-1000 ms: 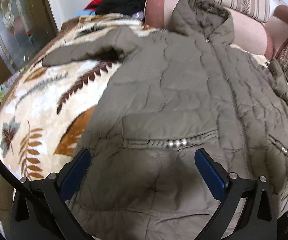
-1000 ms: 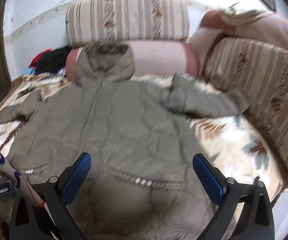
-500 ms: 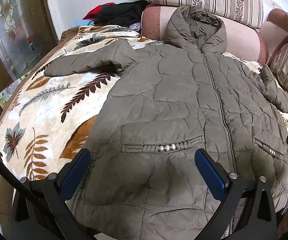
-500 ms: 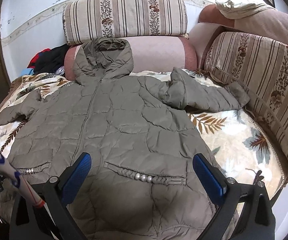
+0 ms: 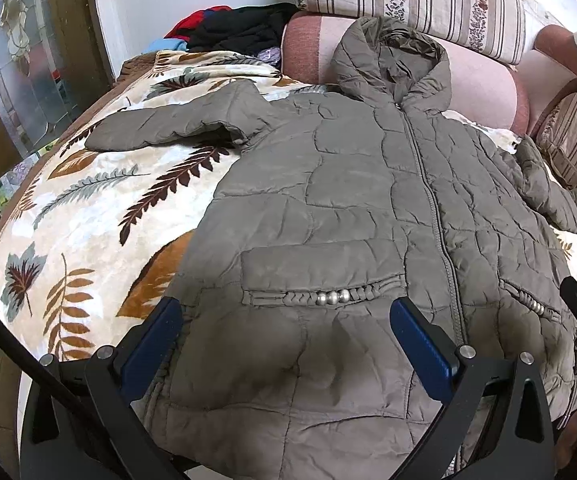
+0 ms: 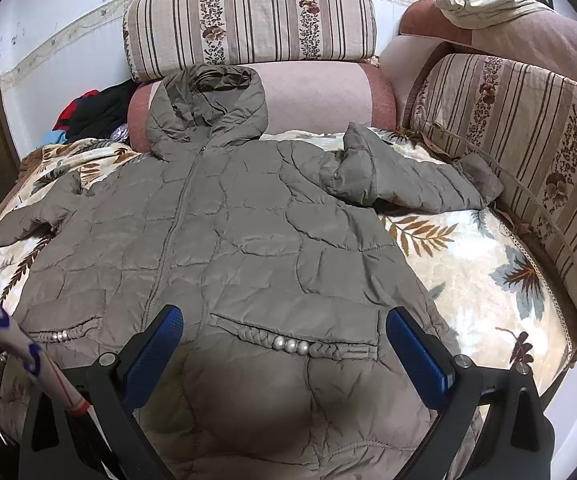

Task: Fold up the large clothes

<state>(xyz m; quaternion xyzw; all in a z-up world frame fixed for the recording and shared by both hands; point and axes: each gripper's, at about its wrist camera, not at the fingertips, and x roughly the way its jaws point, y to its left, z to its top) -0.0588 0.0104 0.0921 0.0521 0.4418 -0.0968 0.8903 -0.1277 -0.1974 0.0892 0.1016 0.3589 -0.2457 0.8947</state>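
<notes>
Left wrist view: quilted olive jacket (image 5: 352, 208) lies face up and zipped on the leaf-print blanket (image 5: 68, 216), hood (image 5: 392, 60) propped on the pink bolster (image 5: 480, 80) at the back. Its sleeve on this side (image 5: 168, 128) stretches out flat over the blanket, well apart from the torso. Left gripper (image 5: 284, 320) hangs over the hem area, blue pads spread wide, nothing between them; the beaded pocket trim (image 5: 328, 297) sits just ahead of the gap. A pile of dark and red clothes (image 5: 232, 28) is at the far corner, out of the way.

Right wrist view: same jacket (image 6: 224, 240) seen from the other hem corner. Right gripper (image 6: 284, 328) is also spread wide and empty, above the second pocket. The sleeve on this side (image 6: 408, 184) bends back on itself and ends beside the striped cushion (image 6: 528, 152). Part of the other tool and a pale strap (image 6: 20, 352) show at the left edge.

Judgement: no fold started; the step in hand is the first grasp. To do it well:
- take each sleeve near the cuff, pinching the whole padded thickness, since slick shell fabric is likely to slip from a shallow bite
- straighten the bent sleeve before laying it across the chest
- fold sleeves inward first, then bring hem toward hood
- press trapped air out after each fold, or the padding will probably spring open
</notes>
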